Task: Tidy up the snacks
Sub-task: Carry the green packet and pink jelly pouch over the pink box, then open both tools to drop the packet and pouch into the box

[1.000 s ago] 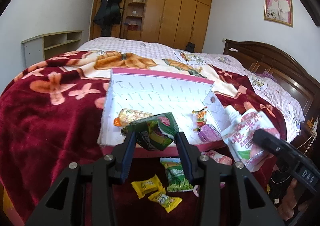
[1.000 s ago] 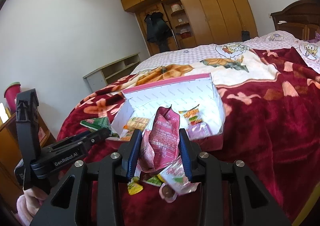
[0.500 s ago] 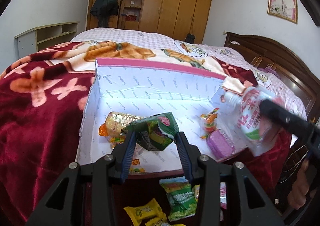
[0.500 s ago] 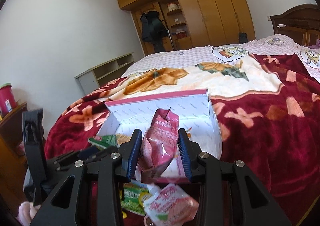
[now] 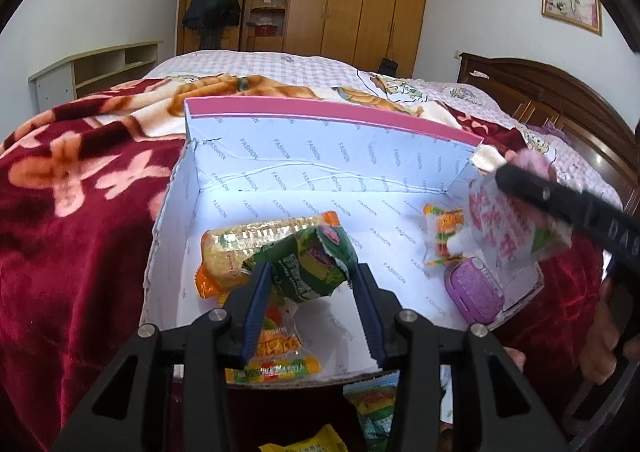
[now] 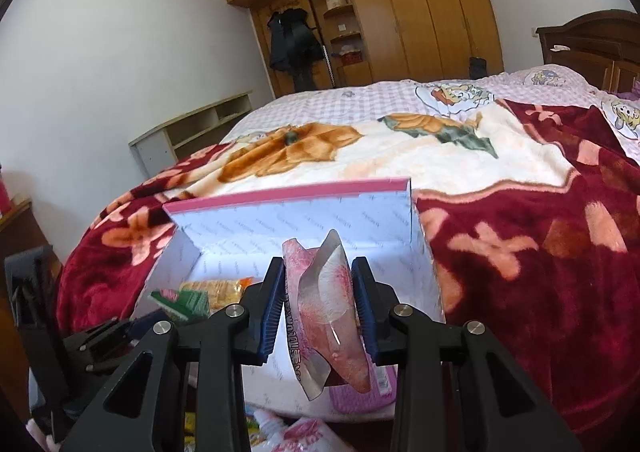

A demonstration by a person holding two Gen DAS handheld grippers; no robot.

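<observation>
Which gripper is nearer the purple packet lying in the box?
Right. The right gripper, clamping a pink pouch, hangs just above the purple packet at the box's right end. The left gripper, holding a green packet, sits further left, over the box's middle.

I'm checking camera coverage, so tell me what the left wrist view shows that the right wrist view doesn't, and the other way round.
Only the left wrist view: the orange-and-yellow candy packet on the box floor and the yellow wrapped snack on the blanket below the box.

Only the right wrist view: the right gripper with its jaws closing on the pink pouch, seen edge-on.

Both: the white box, the green packet in the left gripper, and the purple packet.
</observation>
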